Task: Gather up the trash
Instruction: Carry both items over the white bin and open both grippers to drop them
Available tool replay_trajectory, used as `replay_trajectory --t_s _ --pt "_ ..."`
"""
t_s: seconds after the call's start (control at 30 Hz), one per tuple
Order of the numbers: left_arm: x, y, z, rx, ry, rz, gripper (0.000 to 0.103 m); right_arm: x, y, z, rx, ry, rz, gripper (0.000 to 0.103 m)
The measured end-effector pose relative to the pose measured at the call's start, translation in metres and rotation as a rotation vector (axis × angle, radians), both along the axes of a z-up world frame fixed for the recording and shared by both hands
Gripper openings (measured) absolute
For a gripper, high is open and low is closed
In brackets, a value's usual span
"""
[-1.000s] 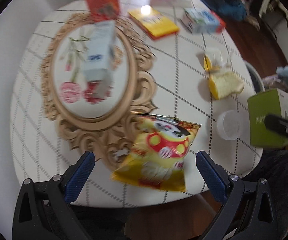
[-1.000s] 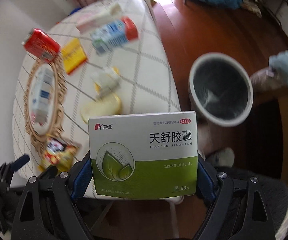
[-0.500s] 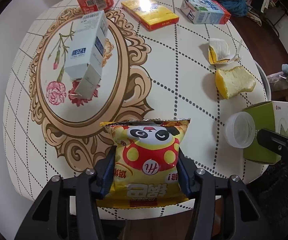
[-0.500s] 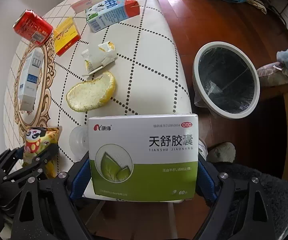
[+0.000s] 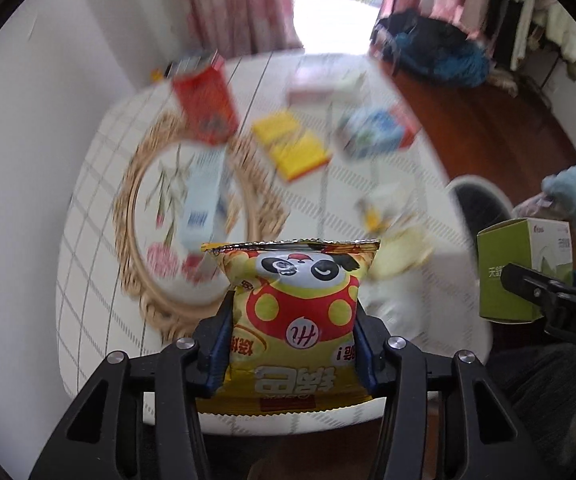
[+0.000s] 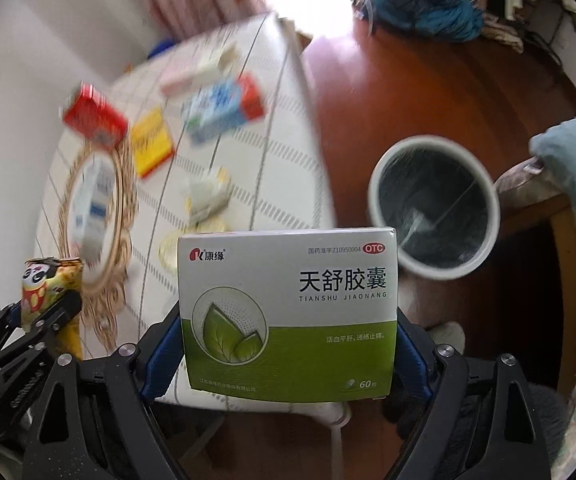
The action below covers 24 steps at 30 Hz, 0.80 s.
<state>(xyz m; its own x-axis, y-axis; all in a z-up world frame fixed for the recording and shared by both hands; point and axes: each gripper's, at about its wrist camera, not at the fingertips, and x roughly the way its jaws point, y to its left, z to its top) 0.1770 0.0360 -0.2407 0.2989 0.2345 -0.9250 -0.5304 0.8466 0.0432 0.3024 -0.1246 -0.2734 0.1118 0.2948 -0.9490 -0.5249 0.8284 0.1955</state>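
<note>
Two grippers, left gripper [image 5: 294,344], right gripper [image 6: 288,344], one snack bag [image 5: 294,312], one medicine box [image 6: 288,312], one bin [image 6: 434,212], one red can [image 5: 203,106], one yellow box [image 5: 292,144], one milk carton [image 6: 223,110]

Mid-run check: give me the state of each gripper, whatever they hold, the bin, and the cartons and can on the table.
left gripper: shut on the snack bag
snack bag: held, lifted off the table
right gripper: shut on the medicine box
medicine box: held upright
trash bin: open, lined, on the floor beside the table
red can: blurred, seems lying down
milk carton: lying on its side
</note>
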Motion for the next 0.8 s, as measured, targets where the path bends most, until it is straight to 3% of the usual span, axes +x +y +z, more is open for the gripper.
replay_trajectory --t_s 0.13,0.27,0.43,0.67,0.8 --pt "0.051 -0.02 0.024 -0.037 -0.063 -0.059 0.047 0.037 -0.038 0.024 0.059 -0.053 -0.085 0.09" --pt "0.118 -0.04 0.019 -0.163 -0.095 -0.135 0.047 0.086 -0.085 0.026 0.075 -0.063 -0.178 0.09" --pt "0.212 -0.059 -0.029 -0.365 -0.059 -0.207 0.047 0.142 -0.124 -0.011 0.026 -0.03 -0.254 0.09" --pt "0.307 -0.087 -0.094 -0.493 0.062 -0.248 0.047 0.2 -0.149 -0.077 -0.049 0.036 -0.315 0.09" --pt "0.331 -0.099 -0.113 -0.554 0.104 -0.256 0.048 0.221 -0.154 -0.108 -0.077 0.069 -0.333 0.09"
